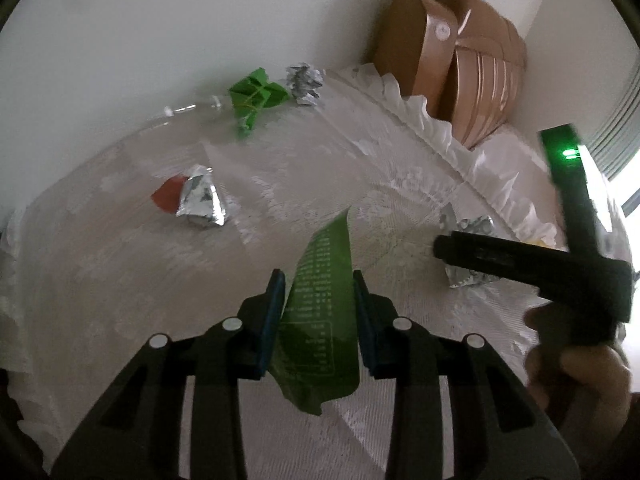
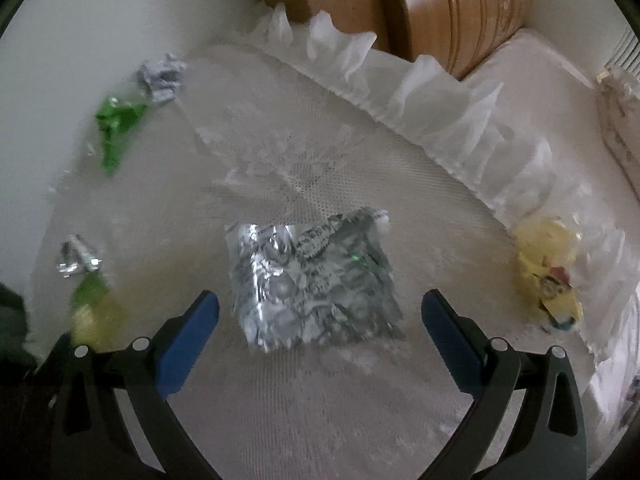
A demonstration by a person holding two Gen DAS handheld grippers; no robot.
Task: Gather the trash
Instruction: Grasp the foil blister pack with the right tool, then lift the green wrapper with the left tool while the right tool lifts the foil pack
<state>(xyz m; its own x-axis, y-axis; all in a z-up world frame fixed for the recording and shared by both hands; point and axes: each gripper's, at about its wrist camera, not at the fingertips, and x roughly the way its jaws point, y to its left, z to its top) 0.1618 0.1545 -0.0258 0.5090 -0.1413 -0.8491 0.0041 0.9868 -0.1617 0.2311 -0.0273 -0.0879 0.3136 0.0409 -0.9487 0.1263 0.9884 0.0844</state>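
My left gripper [image 1: 319,280] is shut on a green printed wrapper [image 1: 320,320], held above the lace tablecloth [image 1: 120,280]. My right gripper [image 2: 320,304] is open just above a silver foil blister pack [image 2: 312,280], its blue pads on either side, not touching. In the left wrist view the right gripper [image 1: 440,246] shows at right over that foil [image 1: 468,276]. More trash lies around: a red and silver wrapper [image 1: 192,200], a green wrapper [image 1: 256,98], a crumpled foil ball [image 1: 306,82] and a yellow wrapper [image 2: 548,264].
A brown wooden chair back [image 1: 452,60] stands at the far edge behind the cloth's ruffle [image 2: 440,92]. A clear plastic piece [image 1: 188,110] lies near the green wrapper. White wall behind.
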